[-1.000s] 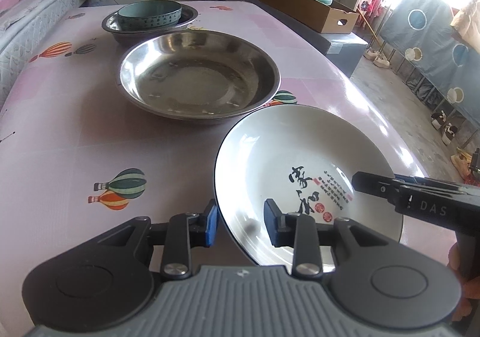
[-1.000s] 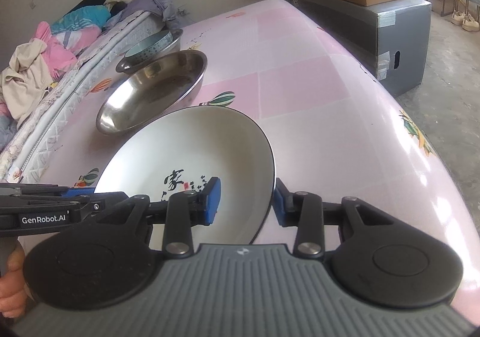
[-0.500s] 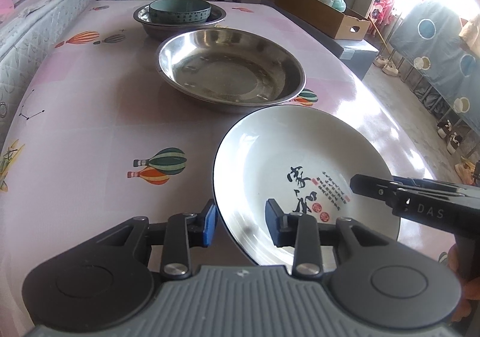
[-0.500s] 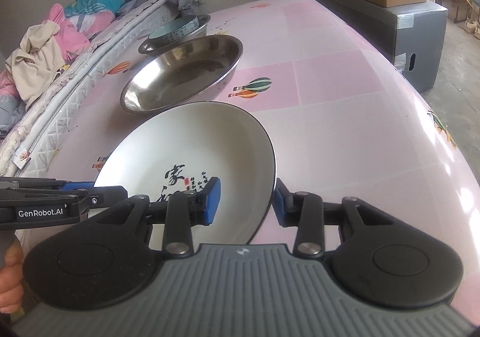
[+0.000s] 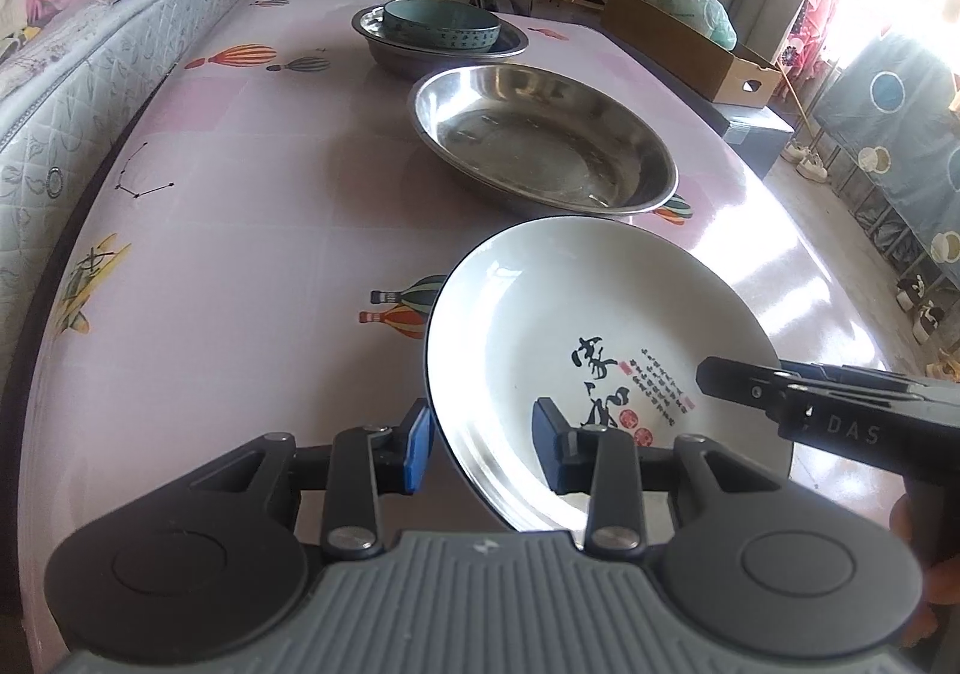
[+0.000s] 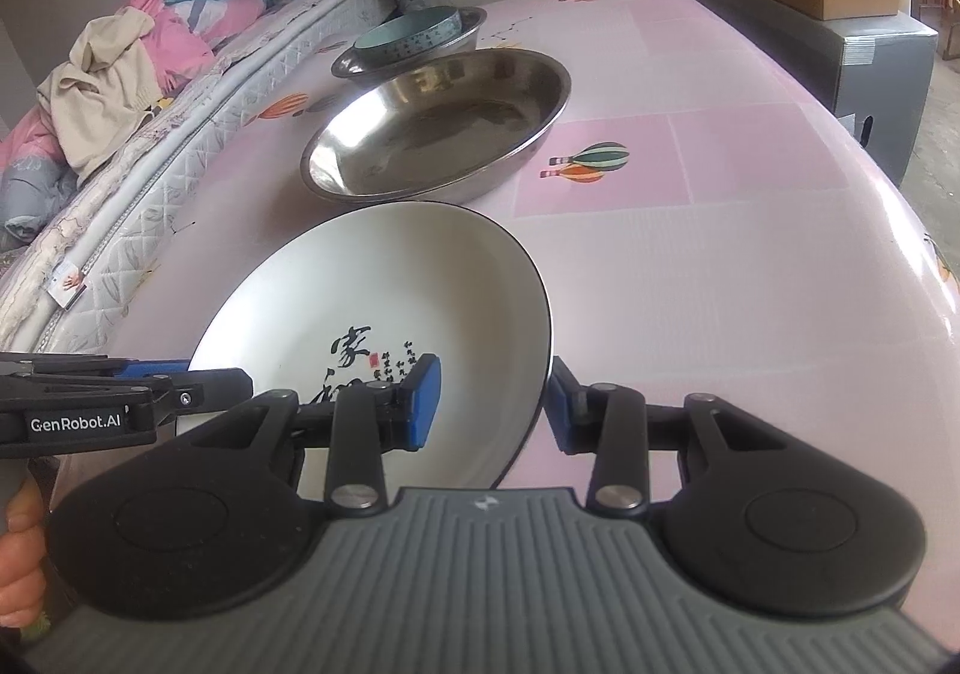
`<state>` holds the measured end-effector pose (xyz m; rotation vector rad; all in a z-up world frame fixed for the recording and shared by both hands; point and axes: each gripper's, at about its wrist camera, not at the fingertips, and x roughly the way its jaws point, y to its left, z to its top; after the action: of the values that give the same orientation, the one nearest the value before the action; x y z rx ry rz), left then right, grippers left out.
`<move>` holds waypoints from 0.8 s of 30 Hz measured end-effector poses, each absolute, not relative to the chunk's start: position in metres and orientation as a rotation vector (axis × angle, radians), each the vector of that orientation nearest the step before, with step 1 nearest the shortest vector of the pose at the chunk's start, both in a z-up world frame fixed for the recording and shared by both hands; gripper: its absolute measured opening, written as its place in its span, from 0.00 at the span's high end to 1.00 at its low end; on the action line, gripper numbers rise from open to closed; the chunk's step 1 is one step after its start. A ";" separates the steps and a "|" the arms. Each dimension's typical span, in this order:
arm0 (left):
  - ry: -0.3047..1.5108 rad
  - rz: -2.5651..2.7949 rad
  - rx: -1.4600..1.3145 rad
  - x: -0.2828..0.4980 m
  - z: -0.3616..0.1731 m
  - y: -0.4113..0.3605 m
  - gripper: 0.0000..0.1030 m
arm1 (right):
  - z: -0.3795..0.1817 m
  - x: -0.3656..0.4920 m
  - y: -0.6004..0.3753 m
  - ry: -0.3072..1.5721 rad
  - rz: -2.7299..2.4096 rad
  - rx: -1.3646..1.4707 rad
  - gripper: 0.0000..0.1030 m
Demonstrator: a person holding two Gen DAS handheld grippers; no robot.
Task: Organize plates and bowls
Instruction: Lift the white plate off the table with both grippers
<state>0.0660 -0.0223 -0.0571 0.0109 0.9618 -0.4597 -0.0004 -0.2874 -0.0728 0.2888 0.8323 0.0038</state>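
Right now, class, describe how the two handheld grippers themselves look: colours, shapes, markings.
Each gripper, left and right, has a grey ribbed body, two round black discs, black linkage arms with silver pivot bolts, and fingers tipped with blue pads. Seen side-on, the left gripper's black arm reads "GenRobot.AI" in white; the right's reads "DAS". No cables or sleeves show; only bare fingertips at the frame edges.
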 end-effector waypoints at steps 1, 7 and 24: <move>0.961 -0.453 0.006 0.066 -0.057 -0.019 0.64 | -0.073 0.001 -0.285 0.836 0.011 0.285 0.64; 0.958 -0.434 -0.009 0.064 -0.056 -0.007 0.64 | -0.072 0.006 -0.273 0.841 0.045 0.270 0.64; 0.950 -0.442 -0.008 0.060 -0.061 -0.007 0.61 | -0.064 0.005 -0.273 0.798 0.054 0.255 0.65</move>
<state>0.0601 -0.0066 -0.0609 -0.0077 0.9495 -0.4419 0.0054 -0.2729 -0.0645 0.2553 0.7983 0.0541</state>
